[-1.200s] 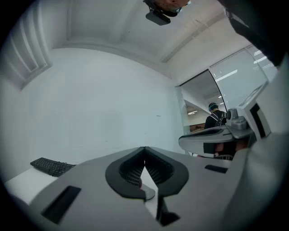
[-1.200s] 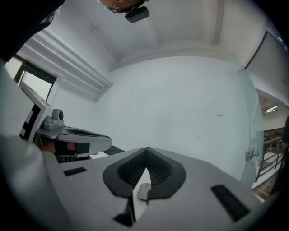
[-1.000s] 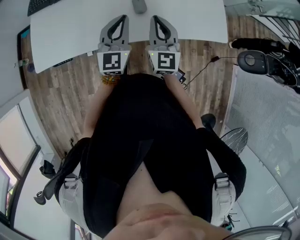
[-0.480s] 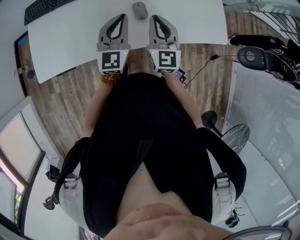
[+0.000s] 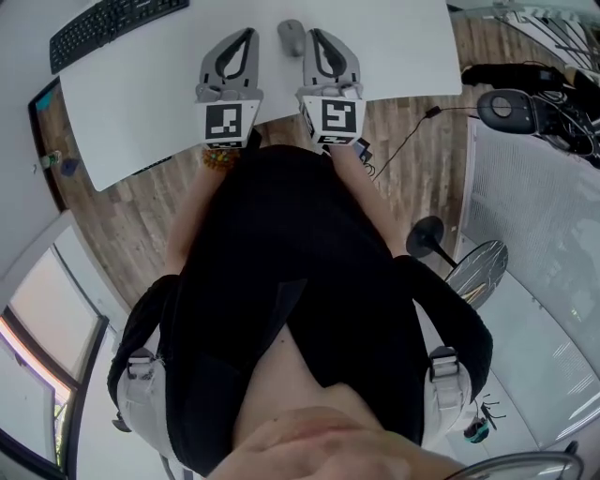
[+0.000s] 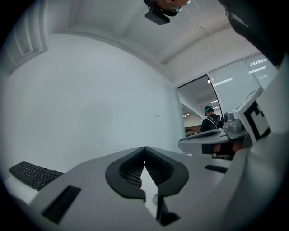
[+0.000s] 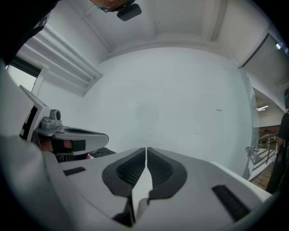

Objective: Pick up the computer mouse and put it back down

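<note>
In the head view a grey computer mouse (image 5: 292, 37) lies on the white table (image 5: 398, 42), between the tips of my two grippers and closer to the right one. My left gripper (image 5: 248, 34) reaches over the table's near edge, shut and empty. My right gripper (image 5: 314, 34) sits beside it, just right of the mouse, also shut with nothing held. In the left gripper view the jaws (image 6: 144, 148) meet at their tips. The right gripper view shows the same closed tips (image 7: 146, 148). The mouse is hidden in both gripper views.
A black keyboard (image 5: 117, 23) lies at the table's far left, also seen as the keyboard (image 6: 34, 173). A white wall stands behind the table. On the wooden floor to the right are a cable (image 5: 412, 131) and a fan (image 5: 473, 274). A person (image 6: 211, 121) stands far off.
Both grippers have moved forward over the table's near edge. The mouse, earlier beyond their tips, now lies level with them, and more of the keyboard shows.
</note>
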Demonstrator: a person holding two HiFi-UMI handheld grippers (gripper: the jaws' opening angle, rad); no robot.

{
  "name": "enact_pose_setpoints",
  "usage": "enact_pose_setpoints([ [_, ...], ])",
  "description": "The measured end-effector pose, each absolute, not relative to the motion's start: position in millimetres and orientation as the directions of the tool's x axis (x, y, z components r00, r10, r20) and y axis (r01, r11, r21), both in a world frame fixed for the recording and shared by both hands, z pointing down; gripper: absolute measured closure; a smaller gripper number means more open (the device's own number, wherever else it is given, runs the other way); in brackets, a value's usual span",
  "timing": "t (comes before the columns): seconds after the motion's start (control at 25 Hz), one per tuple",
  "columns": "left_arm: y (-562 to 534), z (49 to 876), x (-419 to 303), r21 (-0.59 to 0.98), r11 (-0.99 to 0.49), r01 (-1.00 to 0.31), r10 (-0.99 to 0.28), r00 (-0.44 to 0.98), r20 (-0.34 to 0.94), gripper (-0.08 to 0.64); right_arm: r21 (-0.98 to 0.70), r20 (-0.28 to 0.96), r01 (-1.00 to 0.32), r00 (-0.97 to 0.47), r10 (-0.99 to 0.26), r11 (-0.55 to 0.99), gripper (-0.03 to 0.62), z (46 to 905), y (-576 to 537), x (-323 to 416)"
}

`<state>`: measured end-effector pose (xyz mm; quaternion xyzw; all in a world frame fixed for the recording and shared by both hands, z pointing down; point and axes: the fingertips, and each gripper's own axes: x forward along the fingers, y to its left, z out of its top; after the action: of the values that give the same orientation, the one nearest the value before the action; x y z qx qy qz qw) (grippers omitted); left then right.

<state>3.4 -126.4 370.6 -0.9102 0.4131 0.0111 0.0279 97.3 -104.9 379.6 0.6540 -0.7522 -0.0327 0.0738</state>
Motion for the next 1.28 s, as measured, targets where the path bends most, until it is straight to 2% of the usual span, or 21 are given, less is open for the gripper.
enact_pose_setpoints([
  [0.24,-152,378,-18,-0.052,-0.700,-0.712,-0.711,0.702,-0.030,0.548,0.134,0.053,-0.986,-0.094,-0.994,0.100,0.561,371,-130,70],
  [0.44,-163,383,-4,-0.064,-0.739,-0.670,-0.671,0.741,-0.014,0.548,0.163,0.073,-0.981,-0.092,-0.993,0.102,0.561,373,-133,66],
  [0.64,-166,379,-6,-0.042,-0.725,-0.688,-0.685,0.726,-0.055,0.548,0.170,0.110,-0.980,-0.081,-0.991,0.099,0.561,397,-145,78],
  [1.12,-183,404,-16,-0.030,-0.676,-0.736,-0.736,0.676,-0.011,0.548,0.193,0.187,-0.975,-0.073,-0.980,0.110,0.558,429,-167,108],
  [1.2,-186,406,-15,-0.032,-0.678,-0.734,-0.735,0.678,-0.003,0.548,0.186,0.217,-0.976,-0.075,-0.973,0.116,0.530,437,-173,111],
  [1.24,-187,408,-14,-0.033,-0.679,-0.733,-0.734,0.679,0.003,0.548,0.181,0.235,-0.976,-0.078,-0.969,0.122,0.476,442,-175,111],
  [1.28,-187,410,-14,-0.031,-0.680,-0.733,-0.733,0.680,0.009,0.548,0.172,0.253,-0.976,-0.083,-0.964,0.130,0.455,448,-177,111],
])
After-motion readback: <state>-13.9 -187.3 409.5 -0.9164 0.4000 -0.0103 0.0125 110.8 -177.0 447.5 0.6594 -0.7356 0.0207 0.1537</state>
